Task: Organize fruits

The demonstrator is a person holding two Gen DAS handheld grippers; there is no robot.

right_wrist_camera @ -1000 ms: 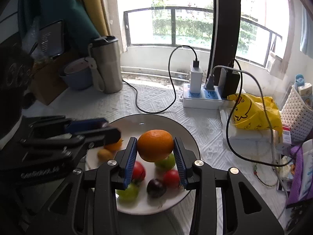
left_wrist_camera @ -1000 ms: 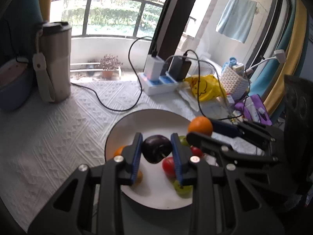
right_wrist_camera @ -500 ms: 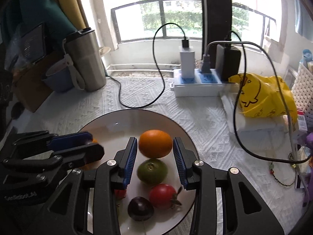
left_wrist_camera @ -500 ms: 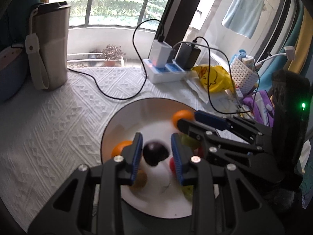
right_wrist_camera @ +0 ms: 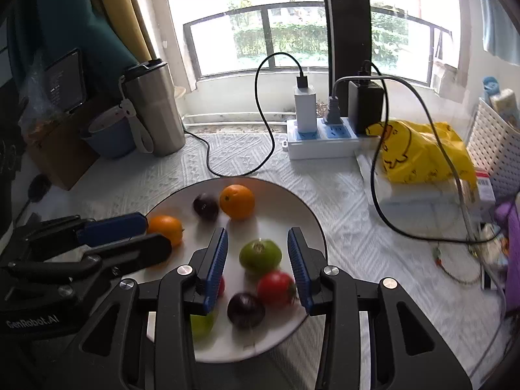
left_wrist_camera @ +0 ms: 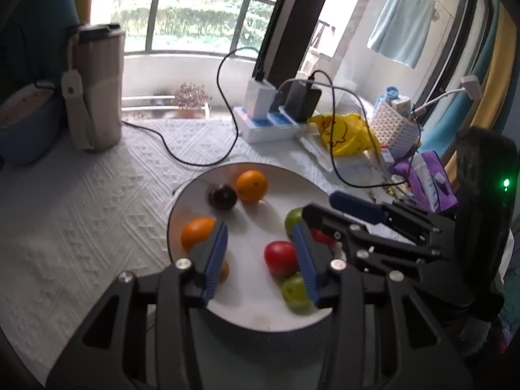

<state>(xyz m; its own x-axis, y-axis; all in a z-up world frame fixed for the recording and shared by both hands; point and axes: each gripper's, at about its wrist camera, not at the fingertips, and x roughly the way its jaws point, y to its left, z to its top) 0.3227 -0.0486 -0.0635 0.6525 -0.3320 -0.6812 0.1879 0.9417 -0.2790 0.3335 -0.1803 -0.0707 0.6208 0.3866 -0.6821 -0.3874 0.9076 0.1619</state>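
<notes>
A white plate (left_wrist_camera: 276,175) (right_wrist_camera: 302,208) holds several fruits. At its far side an orange (left_wrist_camera: 252,186) (right_wrist_camera: 237,201) lies next to a dark plum (left_wrist_camera: 222,197) (right_wrist_camera: 205,206). A second orange (left_wrist_camera: 196,232) (right_wrist_camera: 165,228) lies at the left. A green fruit (right_wrist_camera: 260,255), a red tomato (left_wrist_camera: 280,257) (right_wrist_camera: 275,288) and another plum (right_wrist_camera: 246,309) lie nearer. My left gripper (left_wrist_camera: 260,256) is open and empty above the plate. My right gripper (right_wrist_camera: 257,261) is open and empty, with the green fruit between its jaws' lines.
A steel tumbler (left_wrist_camera: 96,84) (right_wrist_camera: 152,107) and a blue bowl (right_wrist_camera: 109,135) stand at the back left. A power strip with chargers and cables (right_wrist_camera: 321,139) (left_wrist_camera: 269,120), a yellow bag (right_wrist_camera: 419,152) and a white basket (left_wrist_camera: 393,128) are at the back right.
Both grippers opened and let go: the plum and the orange now lie side by side at the plate's far side. Both grippers drew back toward me.
</notes>
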